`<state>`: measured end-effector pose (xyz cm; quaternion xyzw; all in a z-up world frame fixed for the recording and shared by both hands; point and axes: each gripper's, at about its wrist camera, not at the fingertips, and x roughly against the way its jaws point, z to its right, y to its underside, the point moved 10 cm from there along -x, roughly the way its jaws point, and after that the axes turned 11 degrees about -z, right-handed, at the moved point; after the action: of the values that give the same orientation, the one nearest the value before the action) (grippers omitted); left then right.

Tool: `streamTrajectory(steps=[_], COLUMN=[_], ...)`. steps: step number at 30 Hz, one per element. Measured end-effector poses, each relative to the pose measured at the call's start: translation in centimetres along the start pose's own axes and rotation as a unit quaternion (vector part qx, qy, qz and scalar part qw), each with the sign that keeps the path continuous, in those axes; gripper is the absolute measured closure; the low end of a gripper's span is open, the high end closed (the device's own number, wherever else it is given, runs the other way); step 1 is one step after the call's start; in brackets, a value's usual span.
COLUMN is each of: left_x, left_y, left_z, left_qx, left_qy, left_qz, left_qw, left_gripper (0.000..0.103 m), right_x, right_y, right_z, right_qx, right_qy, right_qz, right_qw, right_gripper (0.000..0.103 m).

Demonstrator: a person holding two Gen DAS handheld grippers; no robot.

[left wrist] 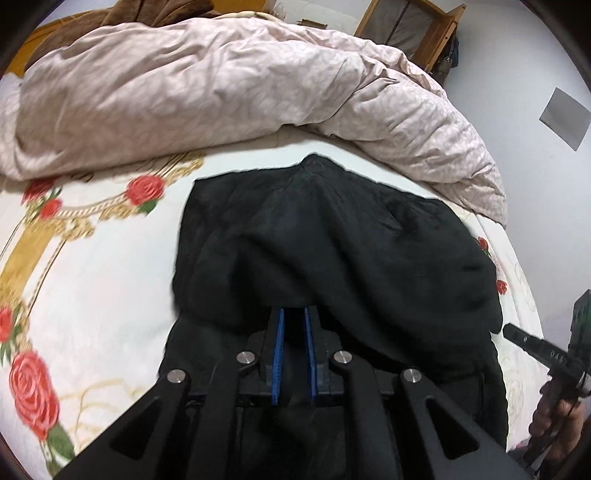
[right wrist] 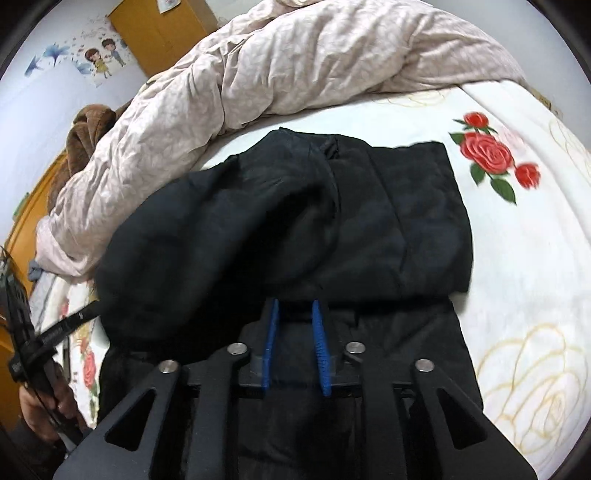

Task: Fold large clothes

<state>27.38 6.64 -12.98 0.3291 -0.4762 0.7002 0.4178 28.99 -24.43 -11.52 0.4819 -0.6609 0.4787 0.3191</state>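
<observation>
A large black garment (left wrist: pixel 332 240) (right wrist: pixel 295 221) lies on the rose-printed bedsheet (left wrist: pixel 92 277), its far part folded back over the near part. In the left wrist view my left gripper (left wrist: pixel 294 312) has its blue pads (left wrist: pixel 279 343) close together on the folded edge, with black cloth between them and the tips under the fold. My right gripper (right wrist: pixel 295 304) is at the same fold edge. Its blue pads (right wrist: pixel 320 347) stand apart and are not pressing on the cloth. Each view shows the other gripper at its side, held by a hand (left wrist: pixel 557 417) (right wrist: pixel 44 402).
A crumpled pink duvet (left wrist: pixel 221 92) (right wrist: pixel 295 62) is heaped across the far side of the bed, right behind the garment. A brown garment (right wrist: pixel 88 129) lies past it. A wooden frame (left wrist: pixel 410 26) and an orange cabinet (right wrist: pixel 162 33) stand by the wall.
</observation>
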Motion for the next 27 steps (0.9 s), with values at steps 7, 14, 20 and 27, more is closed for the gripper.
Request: streamTrajectory(steps=[7,14,20,27], left_x=[2.9,-2.3,-9.0,-7.9], left_y=[-2.4,-4.4,0.0,0.4], left_z=[2.0,8.0,5.9,6.2], left_qx=[-0.010,-0.070,-0.072,-0.083], left_qy=[0.022,0.052,0.020,0.007], left_qz=[0.033,0.014,-0.035,-0.049], left_qw=[0.9991,0.9961,0.9966,0.9953], left_gripper=[0.085,0.067,0.066,0.065], right_x=[1.4,-3.7,-10.1,-9.7], right_y=[-2.2,-4.1,-0.5,0.0], right_z=[-1.8,-6.3,-4.3,-4.5], right_qx=[-0.014,0.044,0.045,0.057], right_qy=[-0.033,-0.028,0.007,0.018], right_qz=[0.022,-0.001,-0.059,-0.062], right_qw=[0.999,0.999,0.997,0.996], right_gripper=[0.072,0.072,0.072,0.070])
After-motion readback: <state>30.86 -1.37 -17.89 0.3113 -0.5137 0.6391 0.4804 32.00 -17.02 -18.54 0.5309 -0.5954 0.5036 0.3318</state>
